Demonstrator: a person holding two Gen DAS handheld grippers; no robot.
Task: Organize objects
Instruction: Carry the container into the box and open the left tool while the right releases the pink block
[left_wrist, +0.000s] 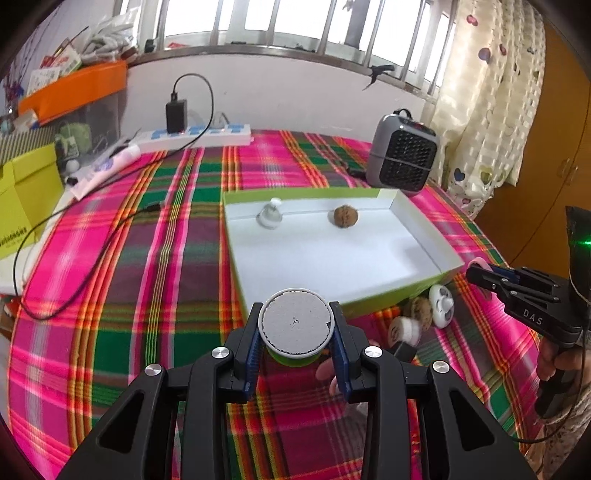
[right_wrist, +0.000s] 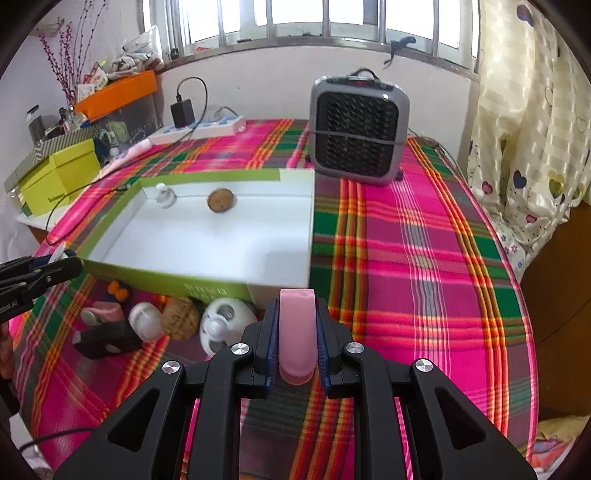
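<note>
My left gripper (left_wrist: 295, 309) is shut on a round jar (left_wrist: 294, 326) with a grey lid and a green body, held above the plaid cloth just before the box. The box (left_wrist: 332, 258) has green walls and a white floor; a small white object (left_wrist: 270, 218) and a walnut (left_wrist: 345, 218) lie along its far wall. My right gripper (right_wrist: 297, 304) is shut on a pink tube (right_wrist: 296, 332) near the box's front right corner (right_wrist: 306, 273). Each gripper also shows in the other's view, the right gripper (left_wrist: 476, 275) and the left gripper (right_wrist: 70, 264).
Loose items lie in front of the box: a second walnut (right_wrist: 181, 317), a white round gadget (right_wrist: 225, 325), a white brush (right_wrist: 146, 321), a black object (right_wrist: 107, 338), an orange bow (right_wrist: 118, 290). A grey heater (right_wrist: 358, 133), power strip (right_wrist: 201, 129) and yellow-green boxes (right_wrist: 62, 177) stand behind.
</note>
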